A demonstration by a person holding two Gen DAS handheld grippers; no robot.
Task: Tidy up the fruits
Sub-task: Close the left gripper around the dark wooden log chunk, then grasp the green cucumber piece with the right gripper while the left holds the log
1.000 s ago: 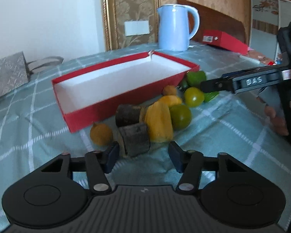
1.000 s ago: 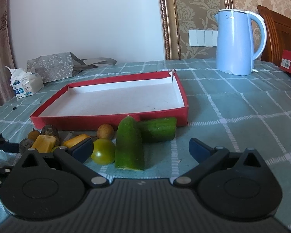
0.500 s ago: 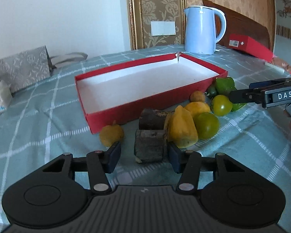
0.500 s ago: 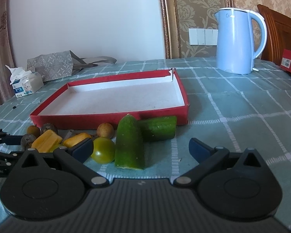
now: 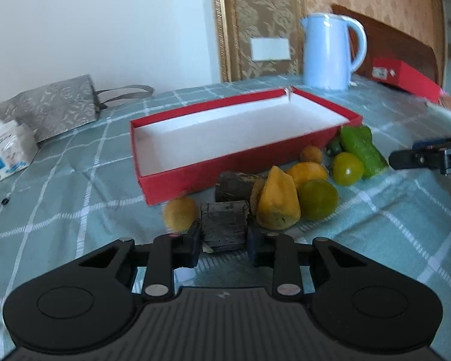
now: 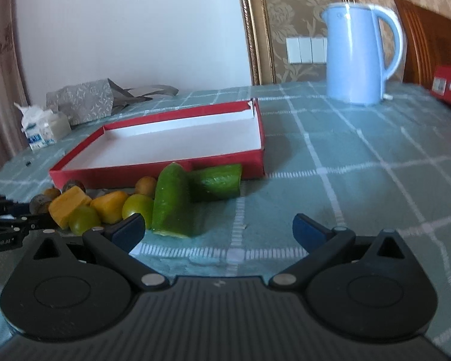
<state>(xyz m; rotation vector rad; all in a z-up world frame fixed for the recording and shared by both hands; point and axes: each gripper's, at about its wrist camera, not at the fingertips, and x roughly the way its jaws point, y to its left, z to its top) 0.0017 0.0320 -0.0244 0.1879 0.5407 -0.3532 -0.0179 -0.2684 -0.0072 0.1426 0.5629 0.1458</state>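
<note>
A red tray [image 5: 195, 174] with a white inside lies on the checked tablecloth; it also shows in the right wrist view [image 6: 257, 162]. Before it lie several pieces: dark chunks, yellow pieces [image 5: 278, 203], green tomatoes [image 5: 317, 200] and cucumber pieces [image 6: 173, 201]. My left gripper [image 5: 224, 240] has its fingers closed against both sides of a dark brown chunk [image 5: 224, 224] on the cloth. My right gripper [image 6: 218, 230] is open and empty, just right of the near cucumber piece.
A blue kettle [image 5: 327, 51] stands behind the tray. A red box [image 5: 406, 78] lies at the far right. A grey patterned bag [image 5: 48, 108] and a tissue pack [image 5: 6, 153] lie at the far left.
My left gripper moved forward and closed its fingers around the near dark chunk. My right gripper shifted slightly and stayed open.
</note>
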